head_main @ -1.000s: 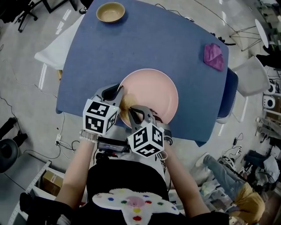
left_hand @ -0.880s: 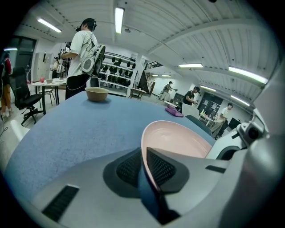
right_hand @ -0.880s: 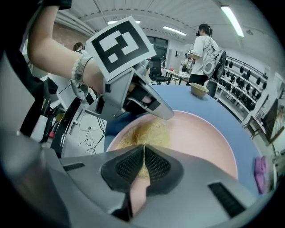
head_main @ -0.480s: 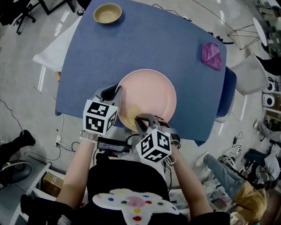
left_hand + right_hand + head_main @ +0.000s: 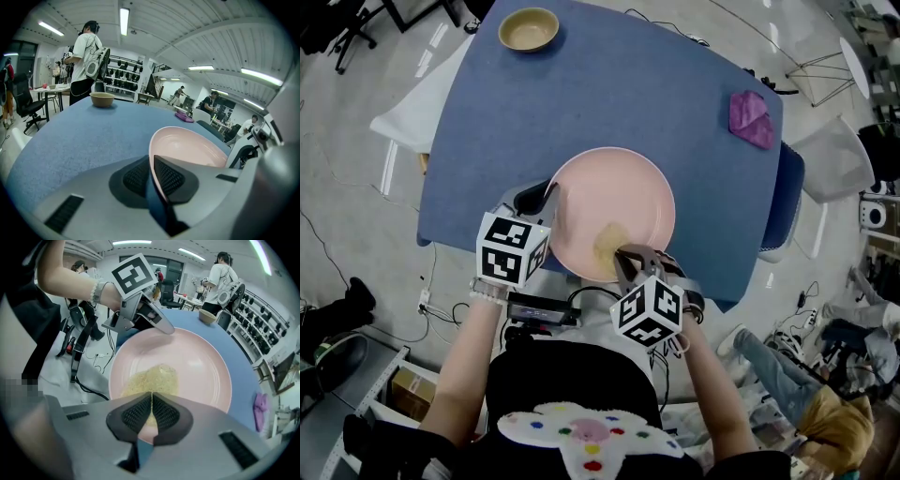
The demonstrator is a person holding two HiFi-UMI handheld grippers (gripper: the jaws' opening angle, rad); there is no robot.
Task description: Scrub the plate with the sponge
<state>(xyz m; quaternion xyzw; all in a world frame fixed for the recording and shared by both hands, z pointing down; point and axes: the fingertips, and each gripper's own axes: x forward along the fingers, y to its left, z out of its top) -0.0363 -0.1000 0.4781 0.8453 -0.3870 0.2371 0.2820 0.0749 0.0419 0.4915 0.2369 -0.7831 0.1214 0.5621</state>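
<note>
A person is working at a blue table (image 5: 581, 94), holding 2 handheld grippers over a pink plate (image 5: 619, 192) sitting near the table's front edge. The left gripper (image 5: 549, 195) is clamping the plate's left rim between its jaws, steadying it. The right gripper (image 5: 625, 255) is pinching a thin yellowish sponge (image 5: 609, 244), its jaws nearly together on it, and is pressing it flat against the near part of the plate's inner face. Scrubbing appears to be under way, with most of the plate lying beyond the sponge. The next move is likely calling for strokes toward the centre and far rim while the left grip is holding firm. A tan bowl (image 5: 529, 28) and a purple cloth (image 5: 752, 120) are lying well apart, farther back.
</note>
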